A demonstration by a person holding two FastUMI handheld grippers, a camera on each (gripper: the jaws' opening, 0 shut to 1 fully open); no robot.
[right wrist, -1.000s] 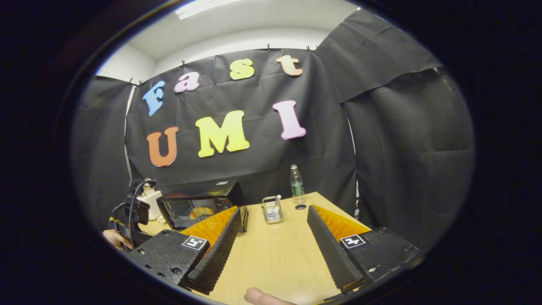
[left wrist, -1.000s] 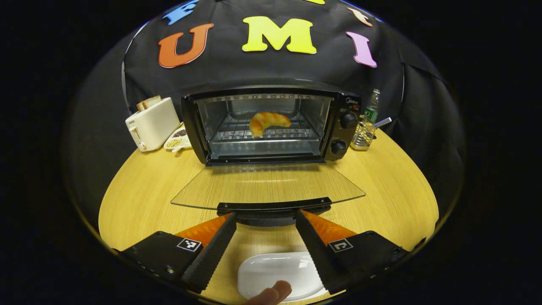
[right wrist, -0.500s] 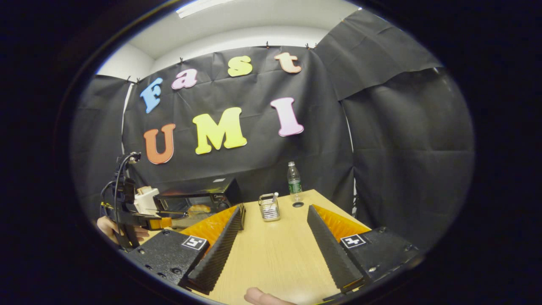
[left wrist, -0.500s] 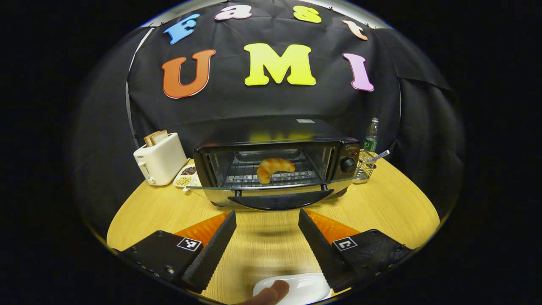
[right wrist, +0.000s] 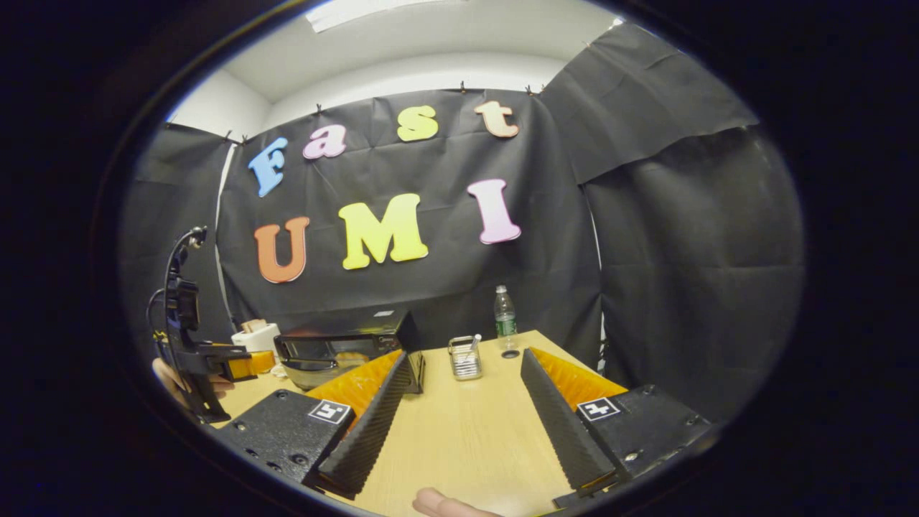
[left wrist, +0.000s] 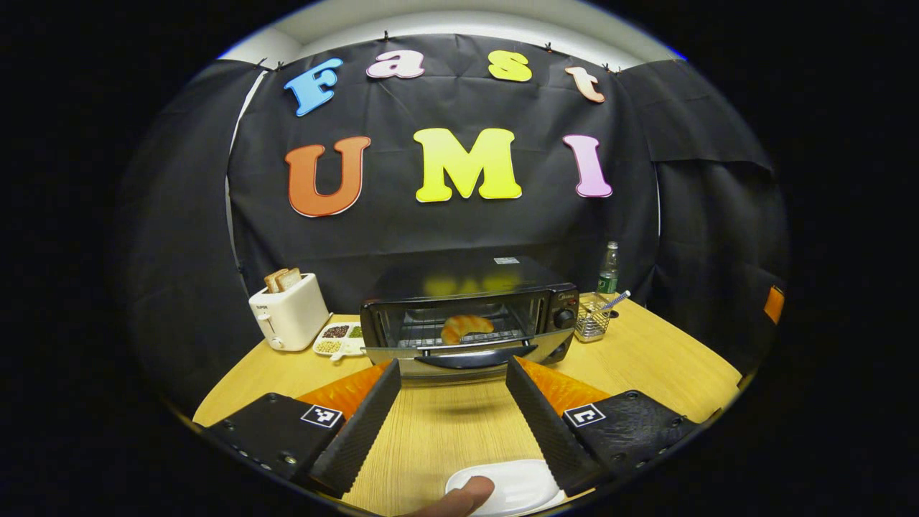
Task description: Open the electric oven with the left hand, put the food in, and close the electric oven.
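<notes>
Swung up since one second ago: glass oven door (left wrist: 459, 343), then flat over the table, now nearly shut with a narrow gap at its top edge. Pulled back and raised since then: left gripper (left wrist: 450, 393), then with fingertips at the door handle, now well apart from it.

Electric oven (left wrist: 467, 312): boxy black metal housing, glossy top, two round knobs on the right panel, curved black handle (left wrist: 475, 357) across the door. Also seen in the right gripper view (right wrist: 337, 350), left of centre.

Food, a croissant (left wrist: 467, 327): crescent-shaped, golden, resting on the wire rack inside the oven, seen through the glass.

Left gripper: fingers spread wide, ridged inner faces, nothing between them; seen from the side in the right gripper view (right wrist: 244, 361) with a hand on its grip.

Right gripper (right wrist: 463, 402): fingers likewise spread wide and empty, above bare wood-grain tabletop (right wrist: 467, 431), well right of the oven.

Surroundings:
- White toaster (left wrist: 288, 312), rounded box, bread slices in its slots, left of the oven.
- White divided dish (left wrist: 339, 337) with grains, between toaster and oven.
- Wire mesh holder (left wrist: 593, 323) with a straw, right of the oven.
- Clear plastic bottle (left wrist: 607, 270), upright, behind the holder.
- Smooth white plate (left wrist: 513, 485) at the near table edge.
</notes>
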